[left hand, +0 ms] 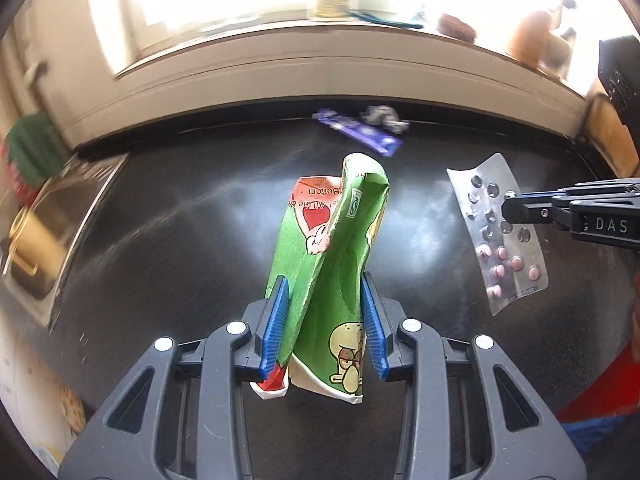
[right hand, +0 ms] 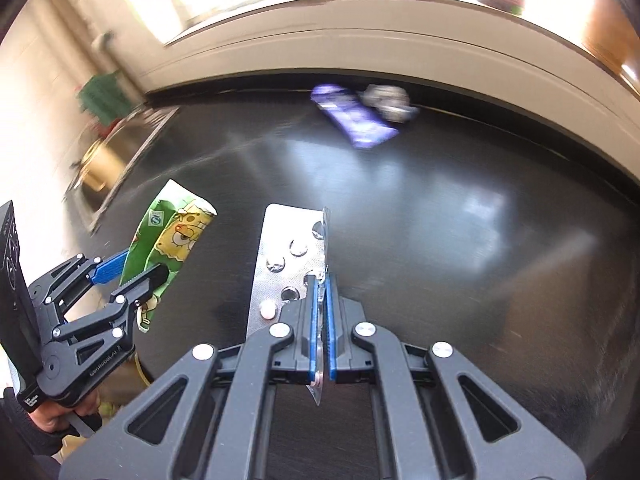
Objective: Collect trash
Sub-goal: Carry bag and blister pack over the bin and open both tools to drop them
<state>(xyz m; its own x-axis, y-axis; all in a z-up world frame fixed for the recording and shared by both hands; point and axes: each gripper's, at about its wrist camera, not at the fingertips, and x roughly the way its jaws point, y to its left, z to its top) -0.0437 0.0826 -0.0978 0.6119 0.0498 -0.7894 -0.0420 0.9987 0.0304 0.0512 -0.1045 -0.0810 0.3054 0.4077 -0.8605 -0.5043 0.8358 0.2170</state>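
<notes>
My left gripper (left hand: 325, 292) is shut on a crumpled green cartoon carton (left hand: 332, 248) and holds it above the black counter (left hand: 192, 216). It also shows at the left of the right wrist view (right hand: 132, 270), with the carton (right hand: 172, 232) in it. My right gripper (right hand: 320, 284) is shut on a silver pill blister pack (right hand: 284, 252) and holds it edge-on in the air. In the left wrist view this gripper (left hand: 510, 208) grips the blister pack (left hand: 500, 232) at the right. A purple wrapper (left hand: 360, 132) and a crumpled foil ball (left hand: 382, 116) lie at the counter's far edge.
A sink (left hand: 44, 232) with a brass-coloured pot lies left of the counter. A white window sill (left hand: 320, 64) with several blurred items runs along the back. The purple wrapper (right hand: 354, 120) and foil ball (right hand: 388, 102) show far off in the right wrist view.
</notes>
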